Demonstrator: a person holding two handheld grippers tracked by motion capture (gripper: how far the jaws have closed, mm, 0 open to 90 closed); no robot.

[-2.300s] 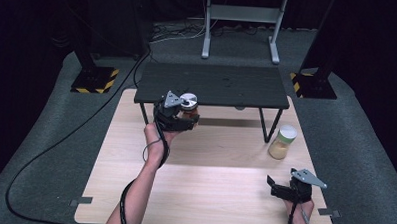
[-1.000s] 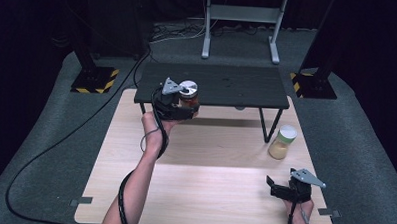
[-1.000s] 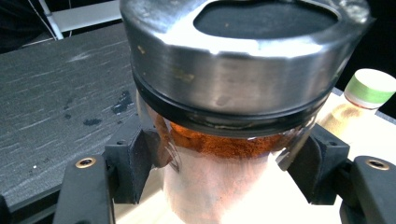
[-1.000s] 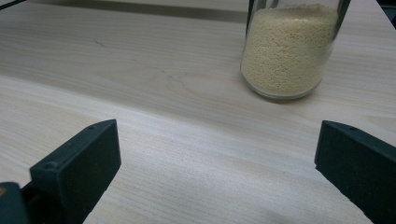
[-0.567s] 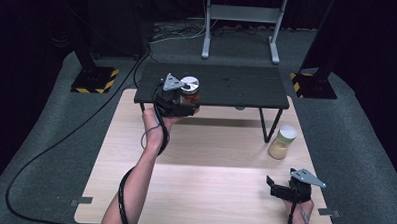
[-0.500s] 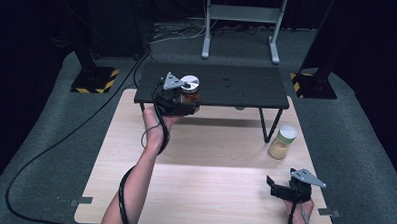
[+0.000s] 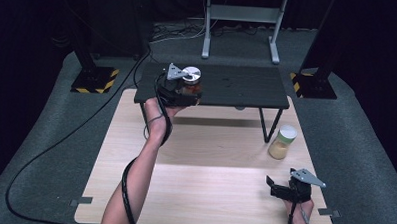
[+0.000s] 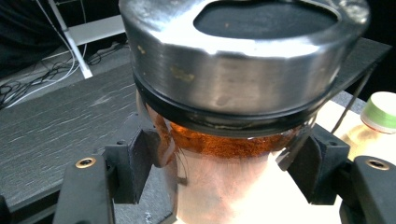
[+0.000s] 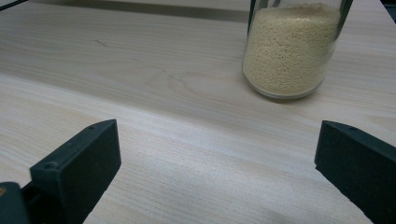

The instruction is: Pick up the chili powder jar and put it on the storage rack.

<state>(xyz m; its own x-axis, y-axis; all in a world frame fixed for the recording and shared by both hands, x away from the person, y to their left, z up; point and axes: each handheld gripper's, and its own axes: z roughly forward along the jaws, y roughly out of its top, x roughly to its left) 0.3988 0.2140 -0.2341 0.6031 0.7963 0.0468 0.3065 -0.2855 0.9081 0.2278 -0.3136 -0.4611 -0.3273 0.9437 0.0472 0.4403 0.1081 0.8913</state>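
The left gripper (image 7: 179, 91) squeezes a glass jar of red-brown spice (image 8: 219, 182) with a silver lid (image 8: 243, 51). The jar stands upright, held over the left front edge of the black shelf (image 7: 237, 88). The shelf top lies just ahead and looks bare there. The right gripper (image 7: 284, 187) rests wide open near the wooden table's (image 7: 203, 192) front right corner. A jar of yellow grains (image 9: 289, 46) stands close in front of it.

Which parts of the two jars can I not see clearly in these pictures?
- Left gripper view: the bottom of the jar with the metal lid is cut off by the lower edge; the left hand-held gripper covers its sides.
- Right gripper view: the lid of the jar of yellow grains is cut off by the top edge.
- High view: both jars' labels are too small.
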